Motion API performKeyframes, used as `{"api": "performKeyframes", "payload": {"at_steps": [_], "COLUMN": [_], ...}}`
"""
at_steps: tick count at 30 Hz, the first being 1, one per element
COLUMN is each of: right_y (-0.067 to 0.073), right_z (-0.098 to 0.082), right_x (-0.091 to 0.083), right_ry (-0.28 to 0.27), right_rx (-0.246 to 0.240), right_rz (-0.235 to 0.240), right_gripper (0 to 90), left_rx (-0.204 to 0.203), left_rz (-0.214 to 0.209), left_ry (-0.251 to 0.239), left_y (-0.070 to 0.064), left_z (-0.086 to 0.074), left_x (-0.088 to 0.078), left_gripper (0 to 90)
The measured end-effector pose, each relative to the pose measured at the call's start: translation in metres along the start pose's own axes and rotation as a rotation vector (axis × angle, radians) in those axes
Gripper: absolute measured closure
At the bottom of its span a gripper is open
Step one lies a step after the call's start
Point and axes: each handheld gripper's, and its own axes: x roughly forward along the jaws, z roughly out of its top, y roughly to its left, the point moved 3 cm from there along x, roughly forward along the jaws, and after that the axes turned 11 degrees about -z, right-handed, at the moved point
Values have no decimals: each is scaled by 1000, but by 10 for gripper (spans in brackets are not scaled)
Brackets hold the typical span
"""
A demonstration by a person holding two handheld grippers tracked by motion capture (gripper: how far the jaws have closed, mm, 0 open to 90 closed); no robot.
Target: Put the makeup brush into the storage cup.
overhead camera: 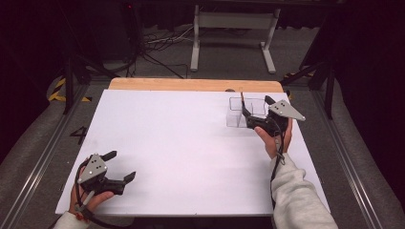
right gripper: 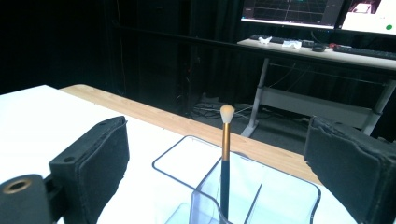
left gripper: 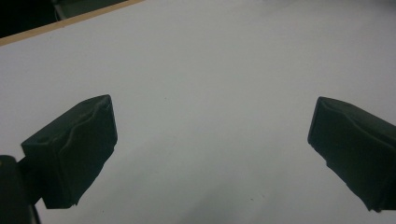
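A clear plastic organizer with several compartments stands at the far right of the white tabletop. A makeup brush with a black handle, gold ferrule and pale tip stands upright in one compartment. My right gripper sits just behind the organizer, open, its jaws wide on either side of the brush without touching it. In the right gripper view the brush rises from the organizer between the right gripper's pads. My left gripper rests near the front left corner, open. Nothing lies between the left gripper's jaws.
A bare wooden strip runs along the tabletop's far edge. Beyond it are a white desk frame and floor cables. Monitors glow on a desk in the dark background. A sleeved forearm comes in at the bottom right.
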Motion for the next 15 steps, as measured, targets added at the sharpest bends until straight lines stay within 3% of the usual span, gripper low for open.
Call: {"api": "performKeyframes", "payload": {"at_steps": [15], "right_y": [2], "right_z": [-3], "right_x": [-12], "right_ry": [12], "right_rx": [-35], "right_rz": [-5], "right_gripper": [73], "left_rx": [5], "left_rz": [7], "left_ry": [0], "left_y": [0], "left_z": [0], "left_x": [0], "left_gripper": [22]}}
